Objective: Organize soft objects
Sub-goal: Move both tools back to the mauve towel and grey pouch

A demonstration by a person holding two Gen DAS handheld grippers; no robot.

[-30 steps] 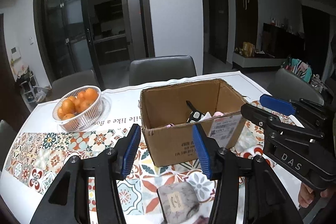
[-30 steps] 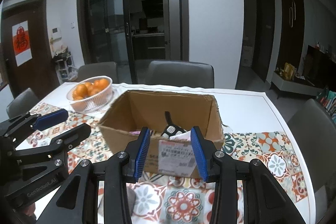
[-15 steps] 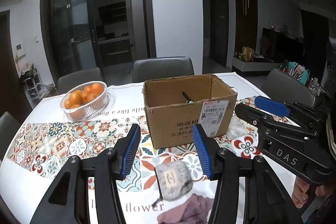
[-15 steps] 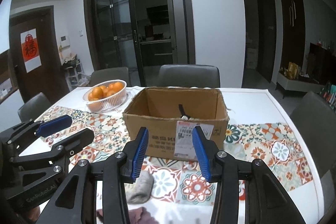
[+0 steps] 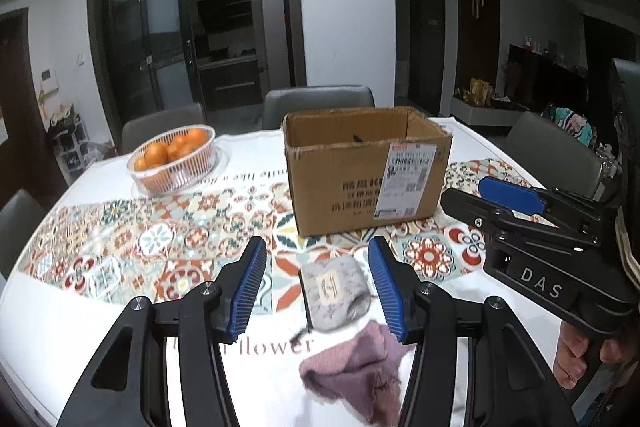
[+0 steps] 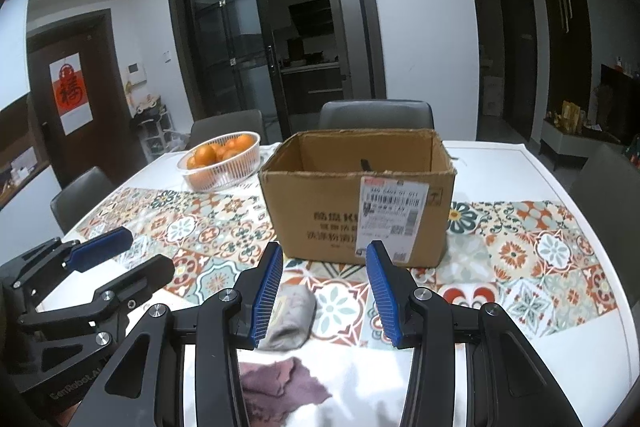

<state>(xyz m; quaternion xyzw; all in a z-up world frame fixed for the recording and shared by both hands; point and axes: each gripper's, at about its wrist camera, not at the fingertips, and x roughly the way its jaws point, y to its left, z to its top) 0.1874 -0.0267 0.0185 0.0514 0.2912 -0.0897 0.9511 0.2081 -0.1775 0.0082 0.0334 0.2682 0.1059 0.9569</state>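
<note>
An open cardboard box [image 5: 362, 177] stands mid-table; it also shows in the right wrist view [image 6: 360, 203], with a dark item inside. A rolled grey sock bundle [image 5: 334, 293] lies on the table in front of it, between the fingers of my open left gripper [image 5: 318, 287]. A mauve knitted cloth [image 5: 360, 367] lies nearer the front edge. In the right wrist view the grey bundle [image 6: 292, 317] sits beside the left finger of my open, empty right gripper [image 6: 324, 291], and the mauve cloth [image 6: 280, 385] lies below it.
A white basket of oranges [image 5: 174, 157] stands at the back left on the patterned tablecloth [image 5: 132, 235]. Grey chairs [image 5: 318, 103] ring the table. The right gripper shows at the right of the left wrist view [image 5: 516, 205].
Both grippers have pulled back from the box and lowered toward the table front. The grey bundle and mauve cloth have come fully into view. Both jaws stay open.
</note>
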